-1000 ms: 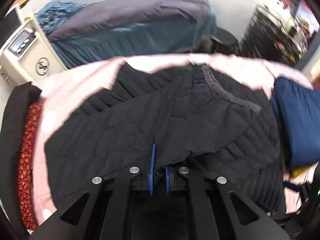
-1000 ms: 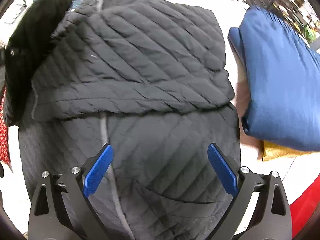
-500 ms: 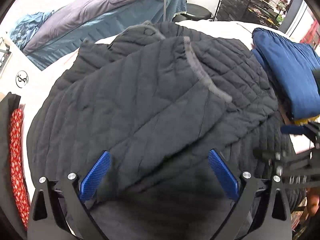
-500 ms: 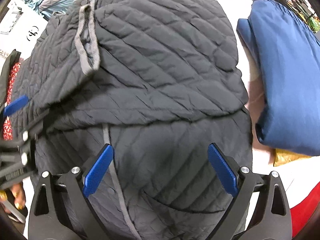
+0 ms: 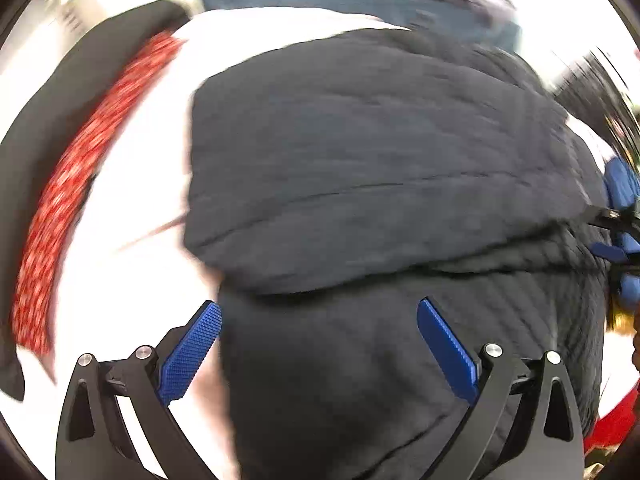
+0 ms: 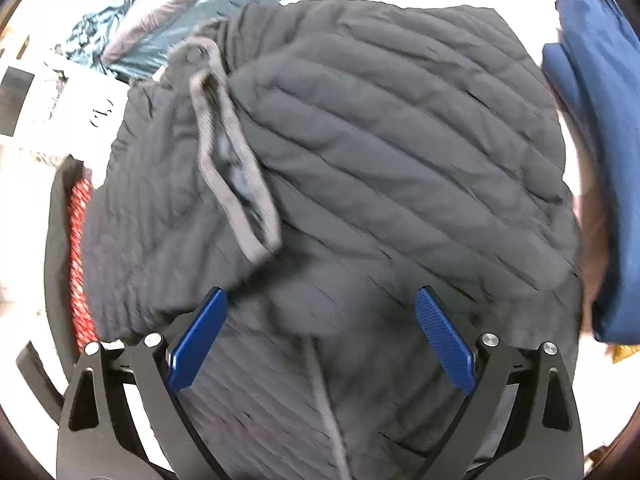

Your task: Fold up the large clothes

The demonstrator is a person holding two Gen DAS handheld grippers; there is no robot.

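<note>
A black quilted jacket (image 5: 380,168) lies on the white and pink table cover (image 5: 136,184), with both sleeves folded across its body. In the right wrist view the jacket (image 6: 400,168) shows a sleeve with a grey ribbed cuff (image 6: 236,184) lying over its middle. My left gripper (image 5: 318,344) is open and empty, low over the jacket's near left edge. My right gripper (image 6: 320,336) is open and empty over the jacket's lower part. The right gripper's blue pads (image 5: 618,240) show at the right edge of the left wrist view.
A folded blue garment (image 6: 600,140) lies to the right of the jacket. A black garment with red patterned lining (image 5: 68,184) lies at the left. A teal and grey quilt (image 6: 168,32) is behind the table. A white appliance (image 6: 48,104) stands at the far left.
One second ago my left gripper was shut on the jacket sleeve. It laid the sleeve across the jacket, opened, and has swung left. The right gripper stayed open and shifted slightly.
</note>
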